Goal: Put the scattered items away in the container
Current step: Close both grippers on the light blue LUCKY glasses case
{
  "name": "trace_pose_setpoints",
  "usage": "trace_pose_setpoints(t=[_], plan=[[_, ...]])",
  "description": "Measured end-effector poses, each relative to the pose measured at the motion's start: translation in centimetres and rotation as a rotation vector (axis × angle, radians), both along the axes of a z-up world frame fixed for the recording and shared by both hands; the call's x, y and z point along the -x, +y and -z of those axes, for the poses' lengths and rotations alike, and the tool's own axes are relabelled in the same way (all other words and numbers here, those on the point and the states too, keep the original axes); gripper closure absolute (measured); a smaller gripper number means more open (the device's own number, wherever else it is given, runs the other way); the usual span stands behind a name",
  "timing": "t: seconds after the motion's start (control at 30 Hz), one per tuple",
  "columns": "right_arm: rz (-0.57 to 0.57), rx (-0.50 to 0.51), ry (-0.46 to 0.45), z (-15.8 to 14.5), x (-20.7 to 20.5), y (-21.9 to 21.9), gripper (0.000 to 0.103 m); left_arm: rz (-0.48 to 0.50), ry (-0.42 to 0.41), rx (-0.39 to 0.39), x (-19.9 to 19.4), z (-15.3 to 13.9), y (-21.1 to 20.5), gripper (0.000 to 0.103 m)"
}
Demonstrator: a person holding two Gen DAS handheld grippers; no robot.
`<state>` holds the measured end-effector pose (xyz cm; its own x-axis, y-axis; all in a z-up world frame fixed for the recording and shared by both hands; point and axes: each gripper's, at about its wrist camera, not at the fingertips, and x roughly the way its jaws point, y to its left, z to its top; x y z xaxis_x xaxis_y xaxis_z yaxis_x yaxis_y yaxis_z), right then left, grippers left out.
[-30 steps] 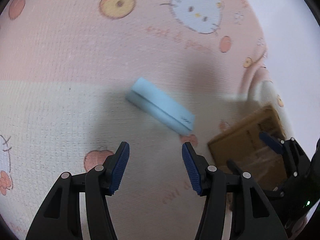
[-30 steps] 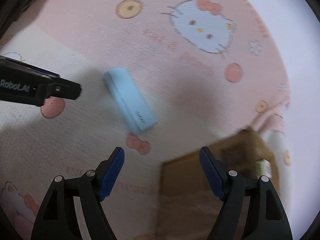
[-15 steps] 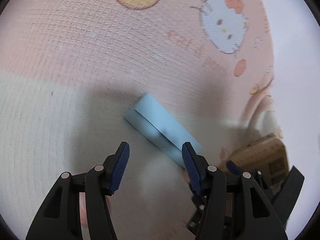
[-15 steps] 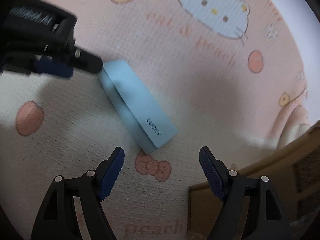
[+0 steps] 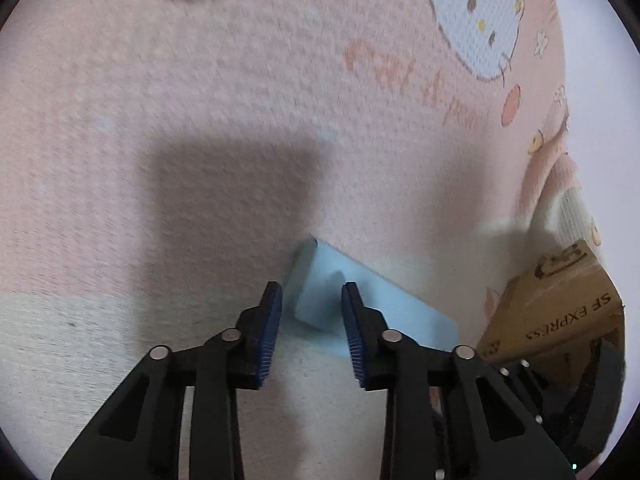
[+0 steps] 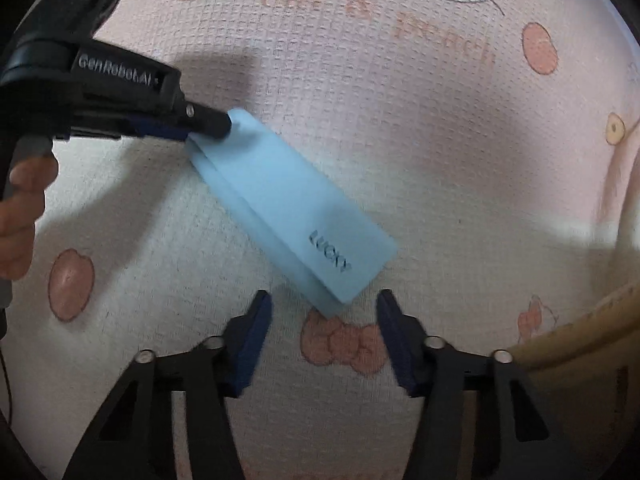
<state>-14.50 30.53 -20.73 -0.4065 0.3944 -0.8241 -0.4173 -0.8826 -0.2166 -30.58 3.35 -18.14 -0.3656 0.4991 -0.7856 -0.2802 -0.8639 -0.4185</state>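
Left gripper (image 5: 311,304) advanced, jaws narrowed astride blue case (image 5: 320,292) end | right gripper (image 6: 324,312) released, near other end

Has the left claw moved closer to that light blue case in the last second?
Yes. The left gripper has moved forward over the printed mat and now straddles one end of the blue case.

Pink cartoon-cat mat (image 5: 248,92) — dim shadows.
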Motion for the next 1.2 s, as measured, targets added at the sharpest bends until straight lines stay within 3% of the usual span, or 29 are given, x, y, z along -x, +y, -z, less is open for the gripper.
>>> trace_pose_setpoints(t=[0.1,0.2,0.3,0.53,1.07,1.13,1.2], plan=[[-0.019,-0.036,-0.019,0.3,0.4,-0.2,0.058,0.015,0.022,0.027,-0.7,-0.2,0.3,0.071],[-0.009,-0.003,0.004,-0.1,-0.2,-0.3,0.059,0.02,0.015,0.037,-1.4,-0.2,0.3,0.071],[0.016,0.039,0.017,-0.6,-1.0,-0.3,0.061,0.039,0.01,0.041,-2.7,-0.2,0.3,0.071],[0.052,0.016,0.007,-1.7,-3.1,-1.9,0.063,0.038,0.01,0.019,-6.9,-0.4,-0.5,0.071],[-0.02,0.064,0.0,-2.4,-10.2,-7.4,0.064,-0.057,-0.087,-0.153,-15.6,0.8,-2.6,0.072],[-0.088,0.016,0.001,-2.9,-10.4,-9.5,0.064,-0.028,-0.115,-0.207,-16.7,0.8,-2.2,0.072],[-0.138,-0.071,-0.018,-2.9,-10.5,-11.6,0.064,-0.004,-0.109,-0.188,-17.5,0.6,-1.4,0.072]])
